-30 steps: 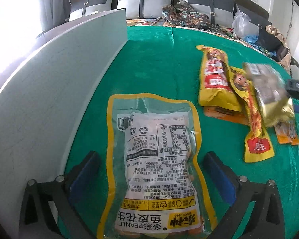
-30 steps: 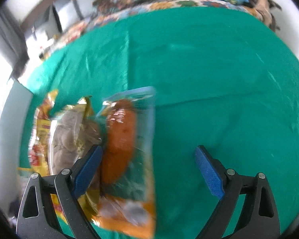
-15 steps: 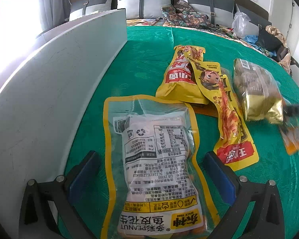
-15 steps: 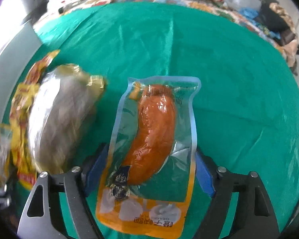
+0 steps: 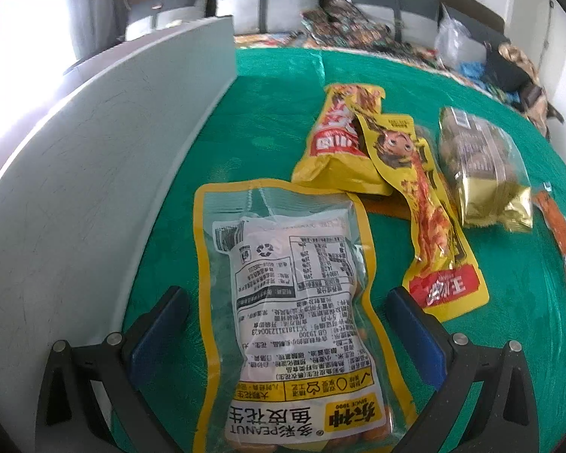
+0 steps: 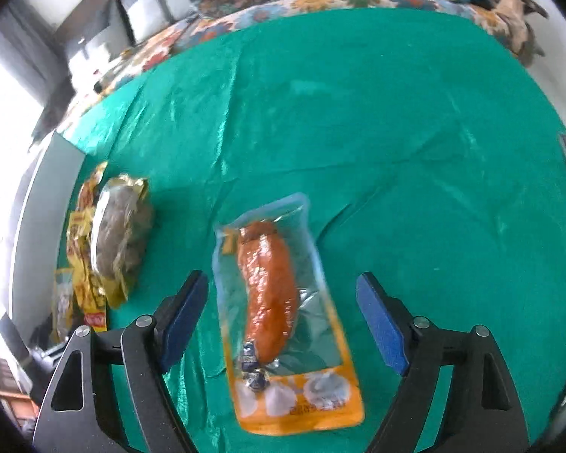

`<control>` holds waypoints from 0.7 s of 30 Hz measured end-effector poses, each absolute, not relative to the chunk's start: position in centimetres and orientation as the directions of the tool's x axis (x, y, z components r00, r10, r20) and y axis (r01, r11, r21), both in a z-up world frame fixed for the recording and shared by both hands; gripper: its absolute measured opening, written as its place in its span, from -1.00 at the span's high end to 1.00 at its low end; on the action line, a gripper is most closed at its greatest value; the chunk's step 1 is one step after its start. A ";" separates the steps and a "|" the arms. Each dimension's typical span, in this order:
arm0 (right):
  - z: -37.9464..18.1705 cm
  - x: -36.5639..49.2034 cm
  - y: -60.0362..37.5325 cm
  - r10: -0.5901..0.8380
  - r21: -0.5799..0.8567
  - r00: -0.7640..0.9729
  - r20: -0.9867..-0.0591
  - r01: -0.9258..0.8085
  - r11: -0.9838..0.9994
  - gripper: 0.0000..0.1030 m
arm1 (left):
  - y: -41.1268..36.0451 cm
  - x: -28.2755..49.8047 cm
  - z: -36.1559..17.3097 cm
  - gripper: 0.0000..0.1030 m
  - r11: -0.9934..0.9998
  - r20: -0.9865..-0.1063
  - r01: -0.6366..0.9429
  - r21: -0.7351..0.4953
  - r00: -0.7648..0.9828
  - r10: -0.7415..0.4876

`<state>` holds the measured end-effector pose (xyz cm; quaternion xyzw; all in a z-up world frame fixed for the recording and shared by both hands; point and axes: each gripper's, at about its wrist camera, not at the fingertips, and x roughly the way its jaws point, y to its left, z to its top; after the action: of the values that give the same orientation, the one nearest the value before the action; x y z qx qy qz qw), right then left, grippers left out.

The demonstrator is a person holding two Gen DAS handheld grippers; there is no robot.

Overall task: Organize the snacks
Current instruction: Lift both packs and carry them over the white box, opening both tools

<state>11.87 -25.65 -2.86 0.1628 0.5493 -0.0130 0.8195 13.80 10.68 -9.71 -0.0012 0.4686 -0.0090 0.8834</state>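
A clear peanut bag with a yellow border [image 5: 294, 302] lies face down on the green cloth between the fingers of my open left gripper [image 5: 286, 332]. Beyond it lie two yellow snack packs [image 5: 358, 151] and a gold-wrapped pack [image 5: 479, 170]. My right gripper [image 6: 283, 313] is open, its fingers on either side of a clear pouch with an orange sausage [image 6: 275, 302] that lies flat on the cloth. The gold pack [image 6: 120, 234] and yellow packs [image 6: 81, 234] lie to its left. The sausage pouch also shows at the right edge of the left wrist view [image 5: 562, 241].
A grey-white upright board [image 5: 94, 173] runs along the left side of the green cloth. A bed with grey pillows [image 5: 268, 3] and a patterned cover stands behind the table. Bare green cloth [image 6: 415, 132] spreads to the right of the sausage pouch.
The right gripper pulled back and swung; the sausage pouch now lies flat between its open fingers, away from the gold pack. The snack packs shifted left, nearer the peanut bag. The left gripper stayed still.
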 end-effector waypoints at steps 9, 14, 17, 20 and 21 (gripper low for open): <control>-7.9 14.2 -20.8 -0.012 0.019 0.280 -0.960 0.107 0.994 -0.88 | 10.4 14.9 -9.1 -0.83 0.998 -0.897 0.065 -0.016 0.439 -0.043; -7.5 13.1 -21.1 0.046 0.070 0.259 -0.965 0.084 0.994 -0.19 | 11.4 15.5 -7.8 -0.07 0.989 -0.879 0.068 -0.130 0.454 -0.146; -6.5 11.8 -22.4 0.073 0.104 0.279 -0.957 0.101 0.989 0.32 | 12.0 14.5 -7.6 -0.07 0.979 -0.864 0.048 -0.197 0.464 -0.196; -6.1 10.6 -23.7 0.107 0.152 0.302 -0.947 0.133 0.979 0.33 | 12.0 13.3 -6.7 -0.07 0.966 -0.843 0.039 -0.257 0.479 -0.244; -6.2 10.4 -23.9 0.108 0.157 0.304 -0.947 0.144 0.977 0.32 | 12.1 13.0 -6.2 -0.07 0.959 -0.834 0.037 -0.281 0.485 -0.263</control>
<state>10.42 -23.91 -6.17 0.1068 0.5900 -0.0115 0.8003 13.00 12.09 -6.25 -0.1129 0.5000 -0.0877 0.8541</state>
